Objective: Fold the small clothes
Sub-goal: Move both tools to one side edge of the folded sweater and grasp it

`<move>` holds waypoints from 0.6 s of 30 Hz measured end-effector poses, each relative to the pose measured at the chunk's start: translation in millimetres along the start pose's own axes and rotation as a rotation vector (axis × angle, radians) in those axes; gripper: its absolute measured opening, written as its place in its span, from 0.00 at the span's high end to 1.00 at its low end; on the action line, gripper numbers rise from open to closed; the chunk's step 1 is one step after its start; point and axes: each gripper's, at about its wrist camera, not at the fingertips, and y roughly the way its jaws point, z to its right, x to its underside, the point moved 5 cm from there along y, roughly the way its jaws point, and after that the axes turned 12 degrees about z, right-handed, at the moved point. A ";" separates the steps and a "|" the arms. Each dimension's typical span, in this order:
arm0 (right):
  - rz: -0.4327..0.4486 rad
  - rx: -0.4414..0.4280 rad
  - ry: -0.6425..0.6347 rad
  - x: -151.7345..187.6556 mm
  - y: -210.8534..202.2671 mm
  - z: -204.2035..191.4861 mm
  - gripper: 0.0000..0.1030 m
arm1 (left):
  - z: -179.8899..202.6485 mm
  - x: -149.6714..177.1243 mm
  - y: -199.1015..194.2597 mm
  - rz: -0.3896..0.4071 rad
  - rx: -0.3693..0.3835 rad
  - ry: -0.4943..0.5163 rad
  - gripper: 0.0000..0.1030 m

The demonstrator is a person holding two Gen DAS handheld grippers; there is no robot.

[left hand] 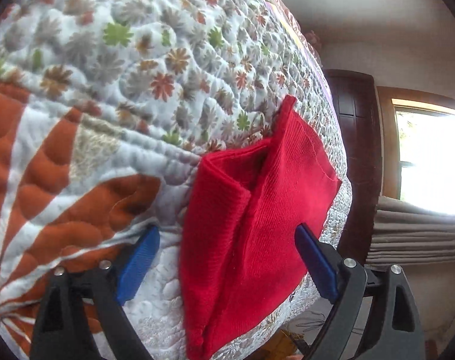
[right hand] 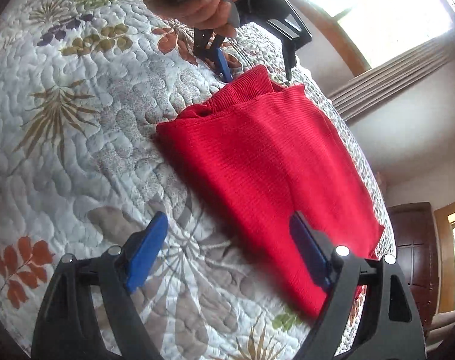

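A red ribbed knit garment (left hand: 257,210) lies folded on the floral quilt (left hand: 107,90), with its layers overlapping along a central crease. My left gripper (left hand: 227,264) is open, and its blue fingers (left hand: 140,264) stand on either side of the garment's near end. In the right wrist view the same garment (right hand: 257,165) is a smooth red panel. There my right gripper (right hand: 227,252) is open, with one blue finger (right hand: 308,252) over the red cloth and the other over the quilt. At the garment's far end a hand (right hand: 203,9) holds the left gripper (right hand: 257,69), open astride that end.
The quilt (right hand: 77,150) covers a bed whose edge runs just beyond the garment on the right. Past that edge are a dark wooden door (left hand: 356,150), a bright window (left hand: 431,162) and grey curtains (left hand: 416,234). Open quilt stretches to the left.
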 end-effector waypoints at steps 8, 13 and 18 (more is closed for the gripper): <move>0.007 0.071 -0.046 -14.5 41.2 -13.3 0.20 | 16.4 -12.2 28.6 -0.088 0.060 0.079 0.11; 0.023 0.089 -0.028 -39.0 63.8 -11.4 0.27 | 41.4 -16.3 44.9 -0.116 0.066 0.145 0.22; 0.019 0.088 -0.002 -52.5 71.2 -12.8 0.31 | 43.7 -21.8 58.0 -0.130 0.007 0.147 0.43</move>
